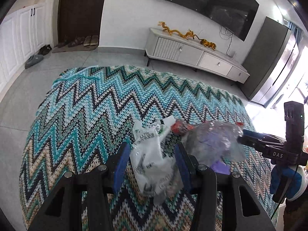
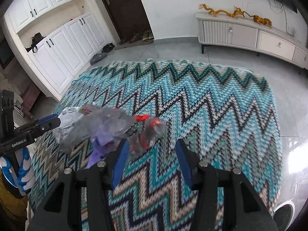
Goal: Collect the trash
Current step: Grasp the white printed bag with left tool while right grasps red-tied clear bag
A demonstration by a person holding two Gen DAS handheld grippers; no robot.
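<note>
1. Your left hand (image 2: 23,173), in a blue-and-white glove, grips its handle at the left edge of the right wrist view, and the tool slants down over the zigzag knitted rug (image 1: 92,104).
2. Your left gripper (image 1: 152,146) stands released, its jaws partly apart. A white plastic bag with green print (image 1: 152,165) sits between the blue pads (image 1: 121,165). It lies against the right-hand pad, while a strip of rug shows between it and the left-hand pad, so there is no squeeze on it.
3. Your right hand (image 1: 284,181), gloved the same way, holds its tool at the right edge of the left wrist view, also pitched down at the rug.
4. Your right gripper (image 2: 151,143) is unclenched too, and mostly bare rug shows between its fingers.
5. A crumpled clear plastic bag with something purple inside (image 2: 100,129) is blurred, just beside the left-hand finger (image 2: 120,159) and partly behind it. I cannot tell whether they touch.
6. A smaller scrap of clear wrapper with red print (image 2: 152,130) lies just ahead of those fingertips.
7. All of this trash is bunched over the near part of the rug, between your two tools.
</note>
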